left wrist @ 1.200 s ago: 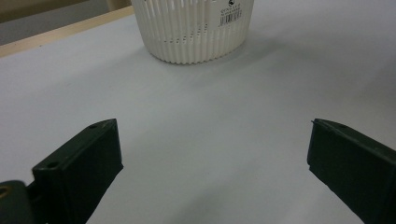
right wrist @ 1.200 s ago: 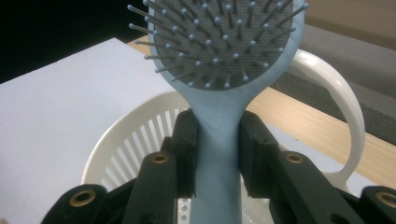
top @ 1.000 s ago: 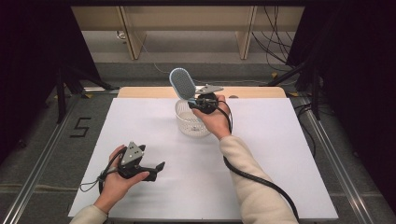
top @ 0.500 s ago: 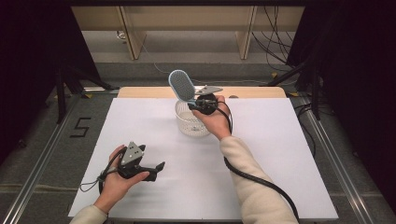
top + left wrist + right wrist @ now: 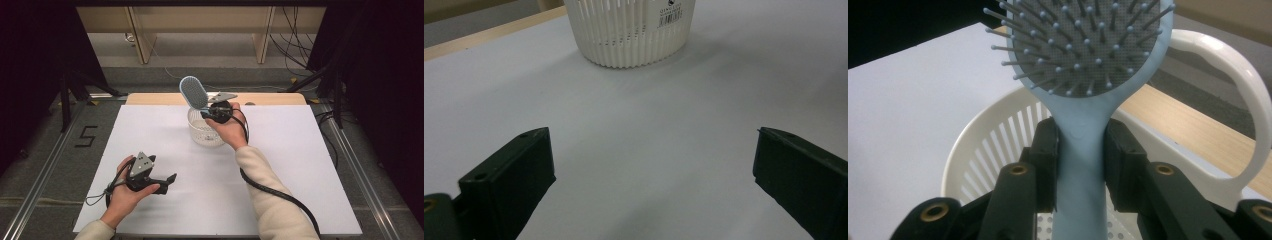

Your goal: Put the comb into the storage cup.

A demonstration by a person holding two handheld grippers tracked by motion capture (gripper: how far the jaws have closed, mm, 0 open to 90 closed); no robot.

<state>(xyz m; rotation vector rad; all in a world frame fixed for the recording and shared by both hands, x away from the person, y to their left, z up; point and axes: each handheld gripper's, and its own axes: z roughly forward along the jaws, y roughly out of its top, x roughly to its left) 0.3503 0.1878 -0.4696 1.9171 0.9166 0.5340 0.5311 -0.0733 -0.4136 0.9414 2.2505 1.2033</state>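
Surface: white surface [image 5: 300, 165], dark room around it.
Left claw: left claw [image 5: 167, 181] rests low near the front left, jaws wide apart, holding nothing.
Basket: white basket [image 5: 202, 131] stands near the back middle.
Brush: blue hairbrush [image 5: 1088, 75] sticks up above the basket.
Right claw: right claw [image 5: 1081, 150] squeezes its handle.

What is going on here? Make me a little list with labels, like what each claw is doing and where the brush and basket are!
left claw: open, holds nothing, low over the white table, near the person's side
right claw: shut on the hairbrush handle
hairbrush: light blue, grey bristle pad, head pointing up, held above the basket
basket: white, slotted sides, with a loop handle, stands on the table toward the far edge
basket contents: cannot tell
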